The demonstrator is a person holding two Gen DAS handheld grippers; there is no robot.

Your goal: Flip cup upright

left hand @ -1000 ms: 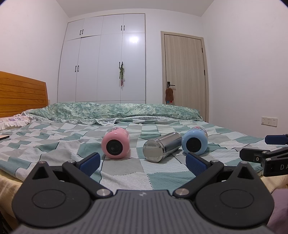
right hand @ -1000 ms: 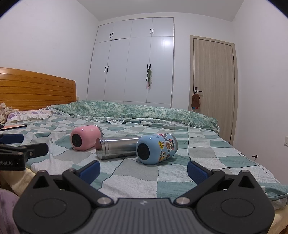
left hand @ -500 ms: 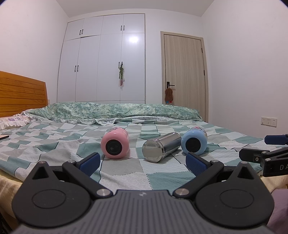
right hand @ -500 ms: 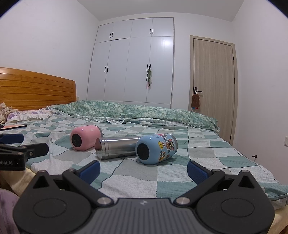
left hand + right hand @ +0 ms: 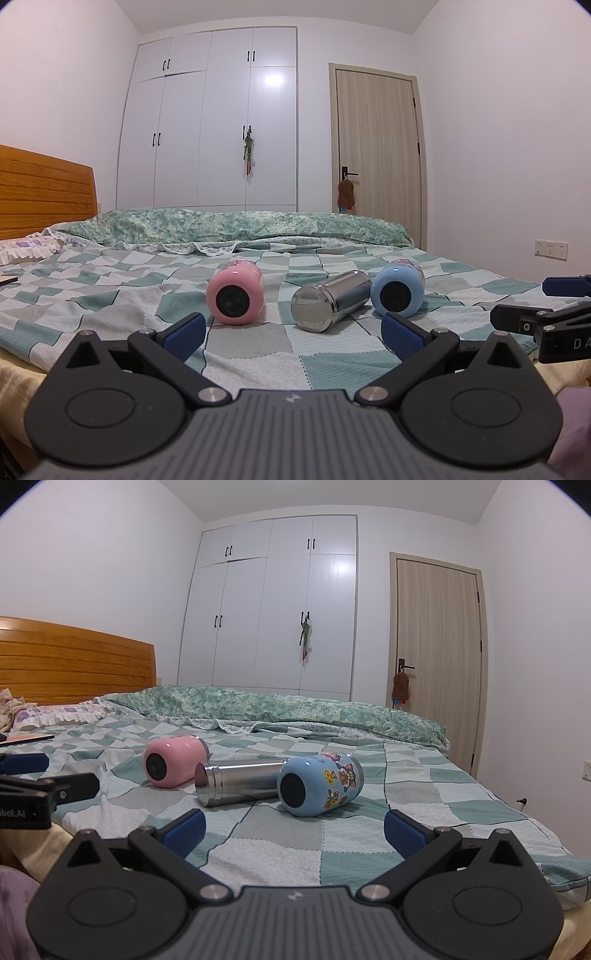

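Note:
Three cups lie on their sides on the checkered bedspread, bases toward me: a pink cup (image 5: 235,296) on the left, a steel cup (image 5: 330,305) in the middle, a blue cup (image 5: 397,292) on the right. In the right wrist view they show as pink cup (image 5: 173,761), steel cup (image 5: 240,782) and blue cup with cartoon stickers (image 5: 319,784). My left gripper (image 5: 293,334) is open and empty, short of the cups. My right gripper (image 5: 293,827) is open and empty, just short of the blue cup.
The bed (image 5: 110,302) carries a rolled green quilt (image 5: 236,229) behind the cups. A wooden headboard (image 5: 74,661) is on the left, a white wardrobe (image 5: 207,122) and a door (image 5: 376,155) behind. The other gripper shows at each view's edge (image 5: 546,325) (image 5: 33,794).
The left wrist view has drifted slightly; the cups sit a touch further left in it. The right gripper and the cups have not visibly moved.

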